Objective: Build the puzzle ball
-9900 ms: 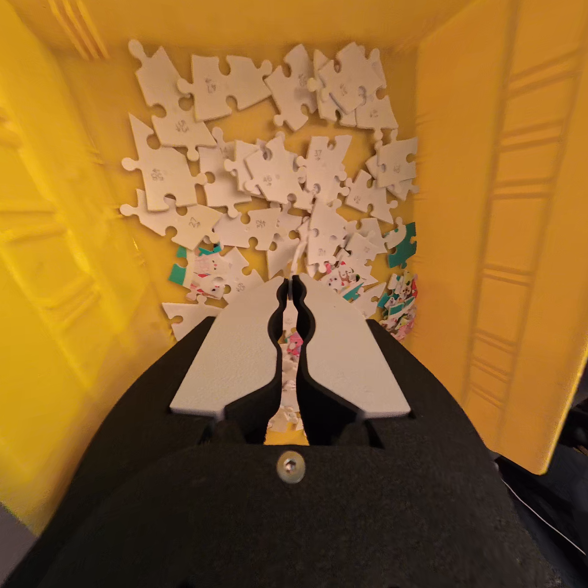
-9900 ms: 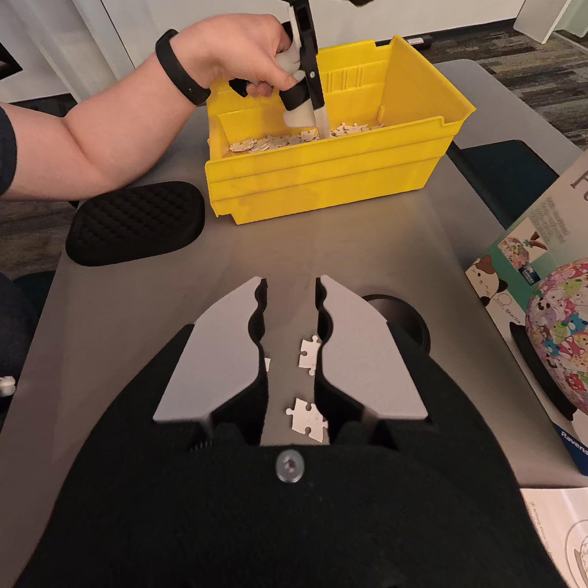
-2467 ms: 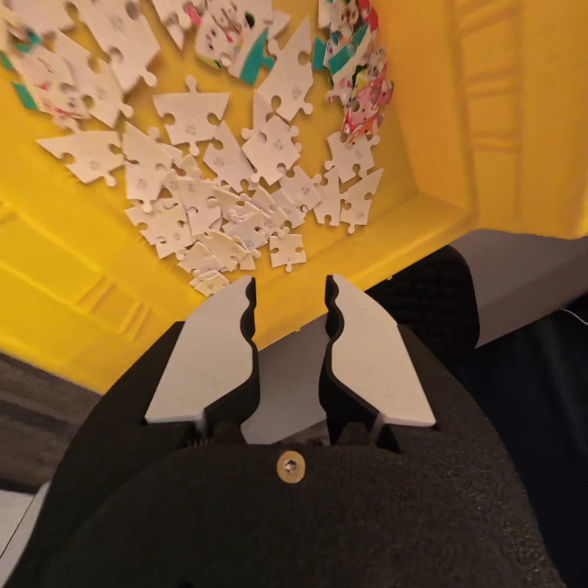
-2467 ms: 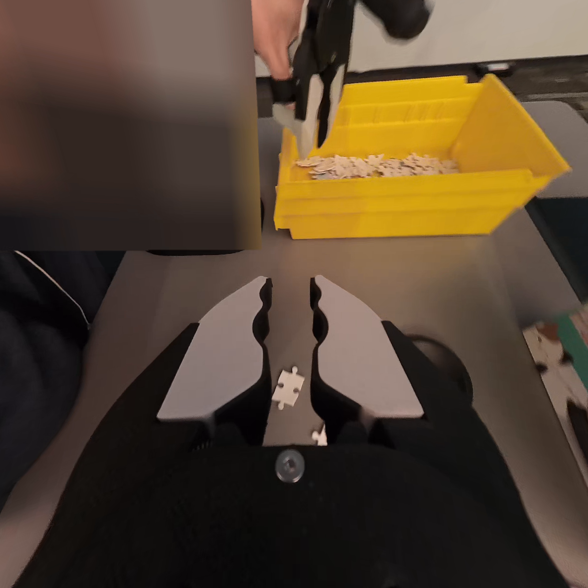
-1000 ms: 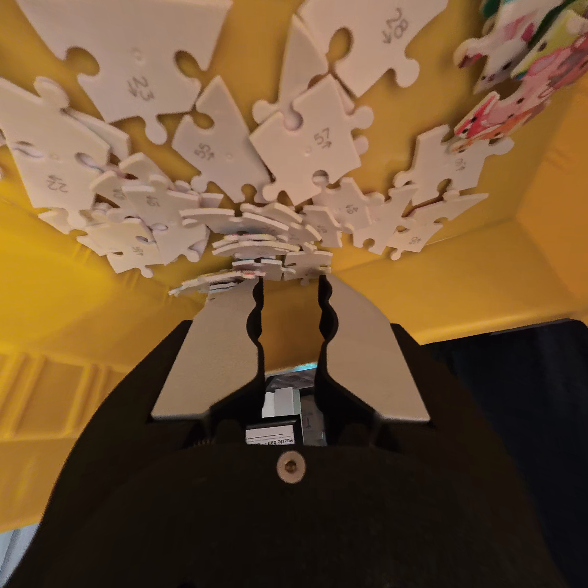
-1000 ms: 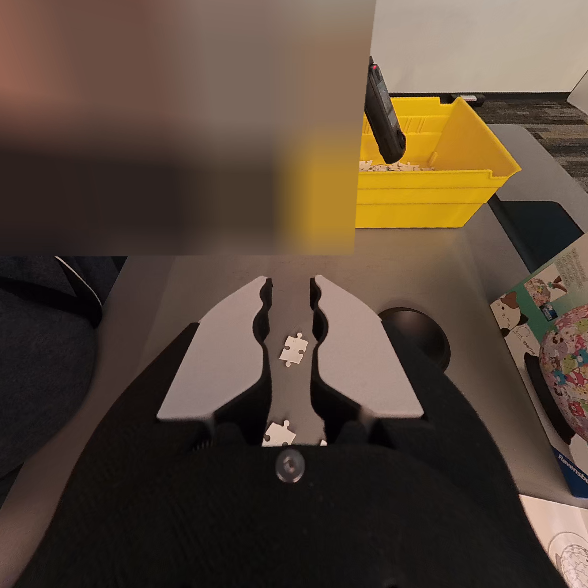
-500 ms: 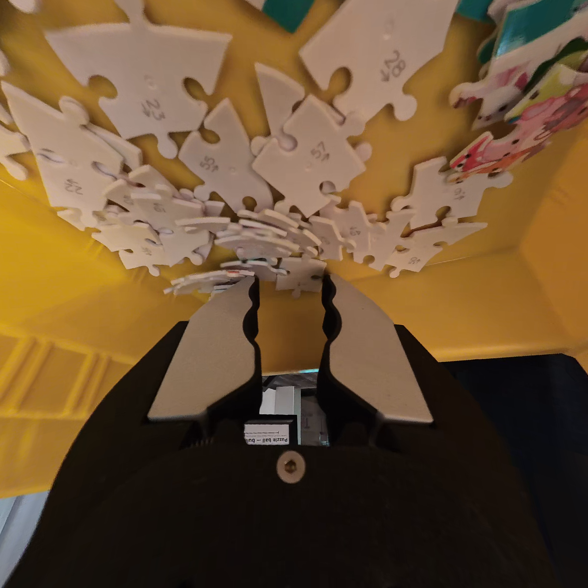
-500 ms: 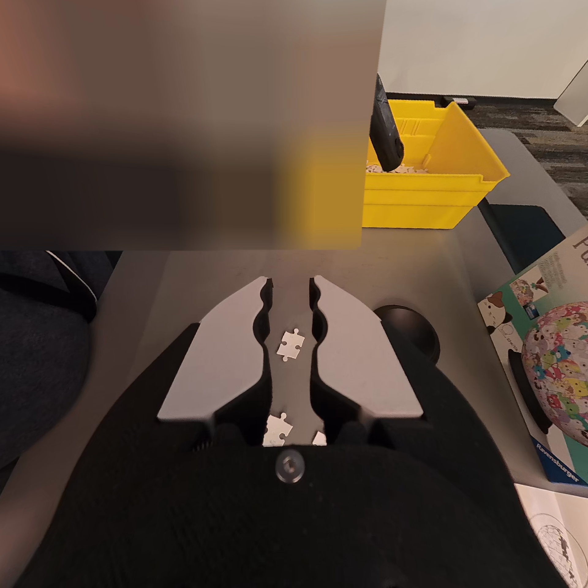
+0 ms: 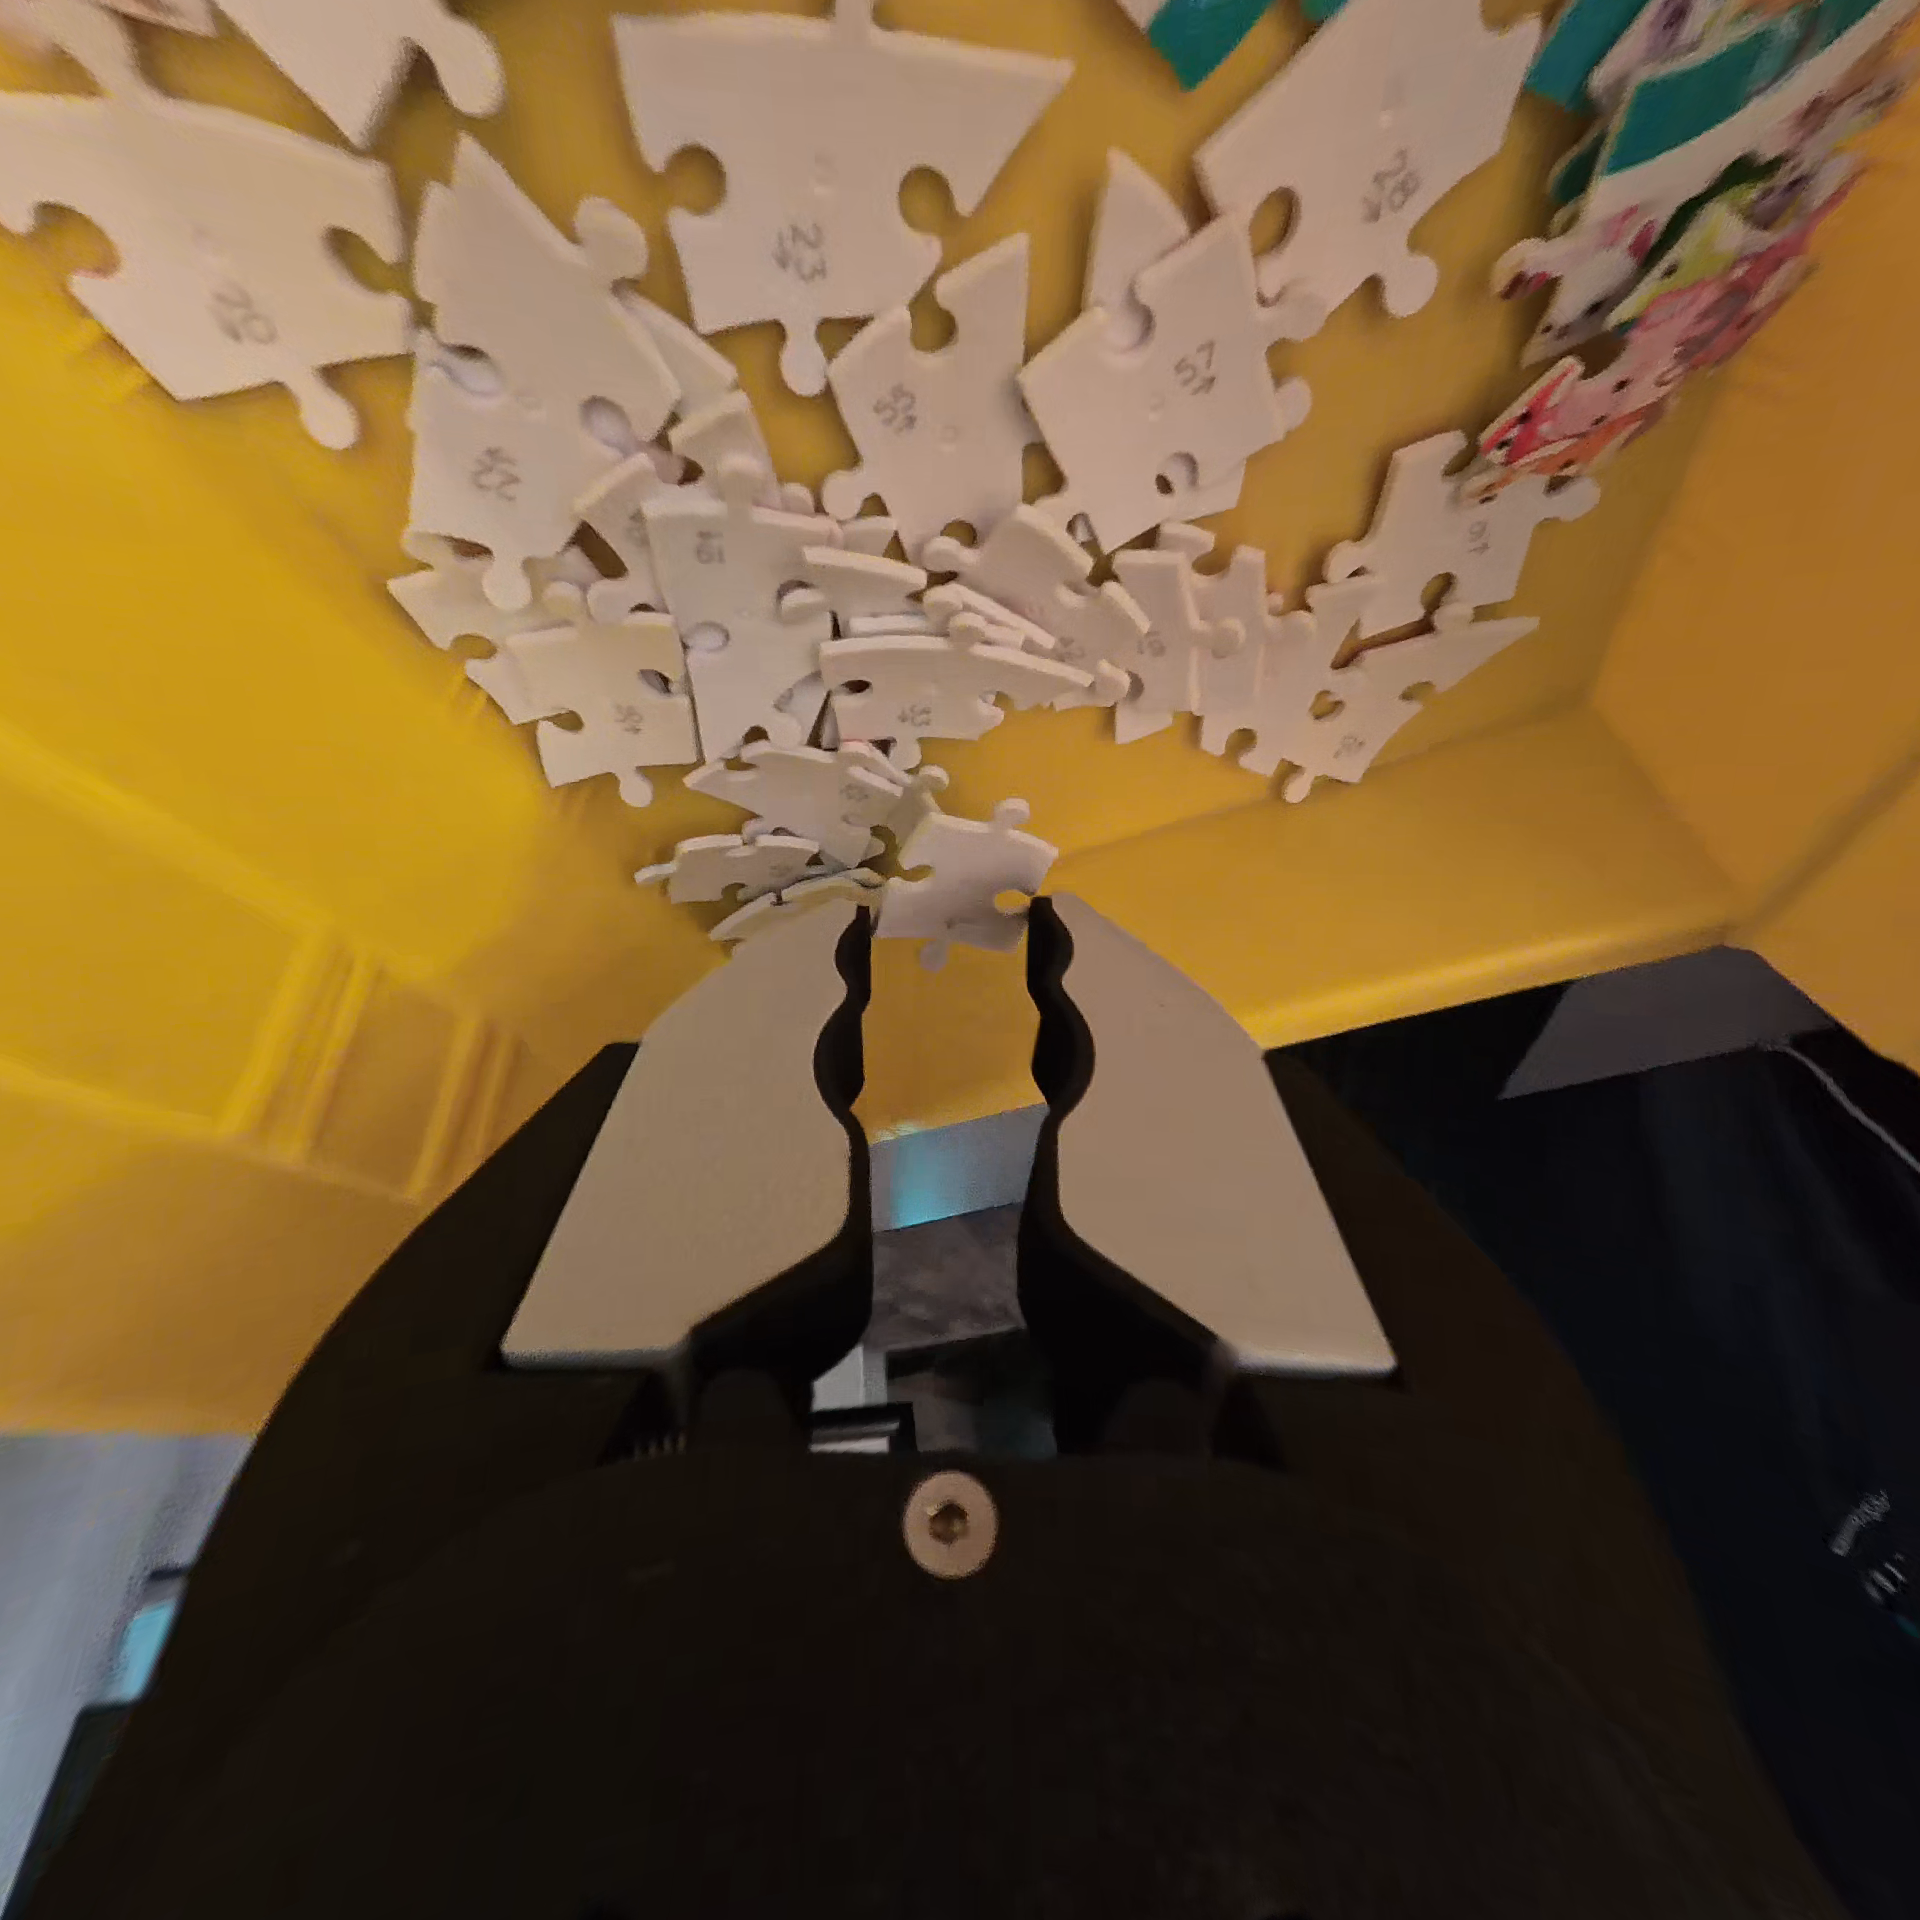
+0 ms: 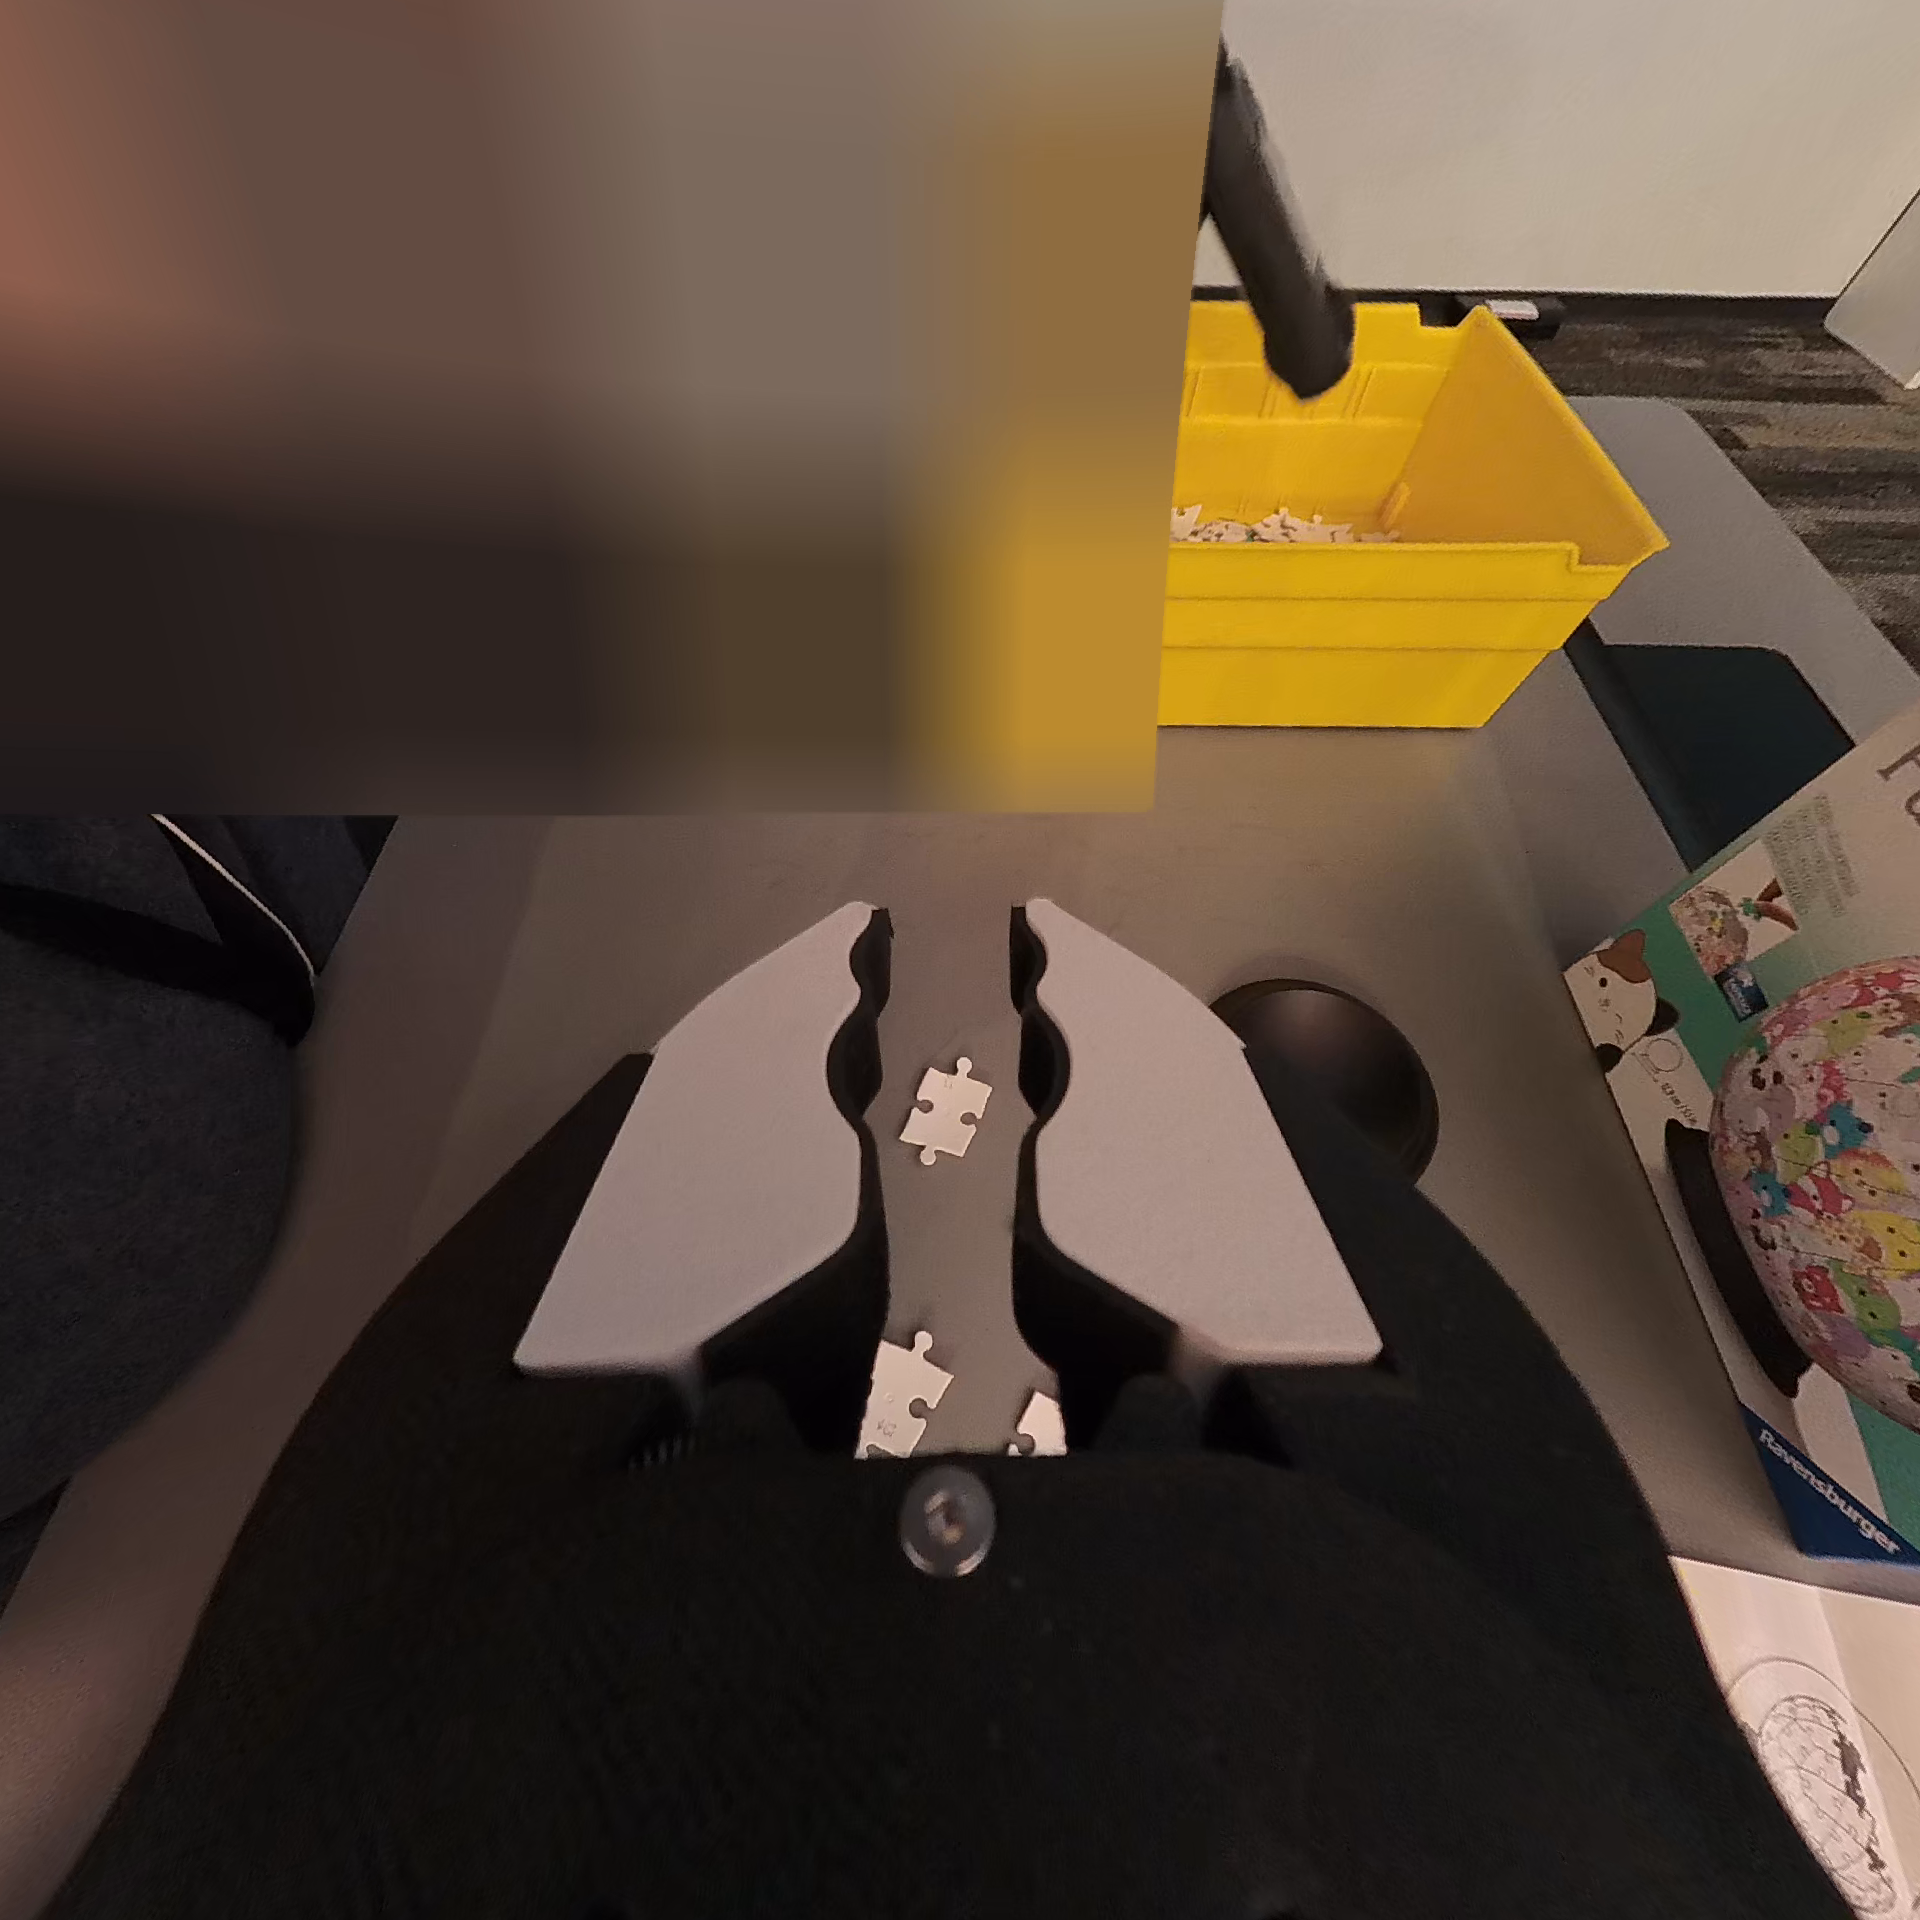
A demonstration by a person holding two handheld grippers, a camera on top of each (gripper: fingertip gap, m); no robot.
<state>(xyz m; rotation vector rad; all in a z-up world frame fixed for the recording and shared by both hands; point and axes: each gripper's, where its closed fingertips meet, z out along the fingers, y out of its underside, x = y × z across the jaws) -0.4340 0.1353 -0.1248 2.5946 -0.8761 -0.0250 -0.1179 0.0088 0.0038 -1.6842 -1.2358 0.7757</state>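
Left wrist view: the left gripper (image 9: 948, 906) reaches into the yellow bin (image 9: 260, 790), its jaws apart, with a white puzzle piece (image 9: 966, 881) right at the tips — whether the tips touch it cannot be told. Past that piece, a heap of white pieces (image 9: 831, 582) lies face down on the bin floor, and a few colourful pieces (image 9: 1662, 260) sit toward the bin's right wall. Right wrist view: the right gripper (image 10: 950, 914) hovers over the grey table (image 10: 1195, 873), jaws apart and holding nothing. A loose white piece (image 10: 945, 1110) lies on the table between the fingers, two more (image 10: 902, 1397) nearer the gripper's base. Right of the gripper stand a black round stand (image 10: 1340, 1060) and the puzzle box (image 10: 1787, 1164); the bin is beyond the gripper — far across the table.
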